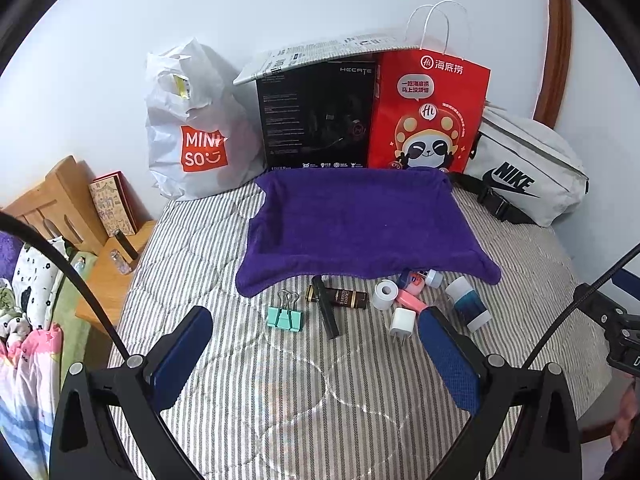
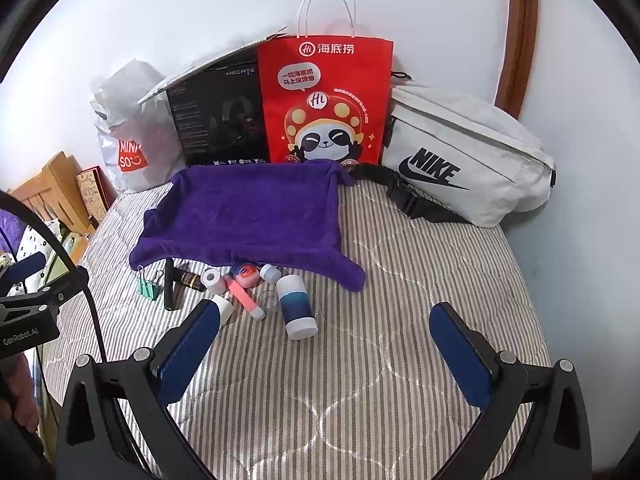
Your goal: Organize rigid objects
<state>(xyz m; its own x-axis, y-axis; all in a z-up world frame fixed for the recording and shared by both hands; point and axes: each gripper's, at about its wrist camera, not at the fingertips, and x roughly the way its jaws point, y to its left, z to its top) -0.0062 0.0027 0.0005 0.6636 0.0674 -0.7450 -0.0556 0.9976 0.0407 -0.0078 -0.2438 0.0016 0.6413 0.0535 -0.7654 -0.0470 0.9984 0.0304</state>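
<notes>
Left gripper (image 1: 316, 340): we hold it wide apart, empty, above the striped bed (image 1: 280, 400).
Right gripper (image 2: 326, 340): likewise spread, empty.
Clutter: green binder clip (image 1: 284, 317), dark tube (image 1: 340, 298), blue-white bottle (image 2: 296, 306) lie ahead, beside the purple towel (image 1: 360, 224).

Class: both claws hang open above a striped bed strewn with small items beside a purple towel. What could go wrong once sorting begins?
1. The small items lie packed together: closing on the white tape roll may nudge the pink tube or white charger plug.
2. The blue-and-white cylindrical bottle lies on its side, so it might roll on the soft striped quilt.
3. The small red-lidded jar sits partly under the purple towel edge, which a finger could snag.
</notes>
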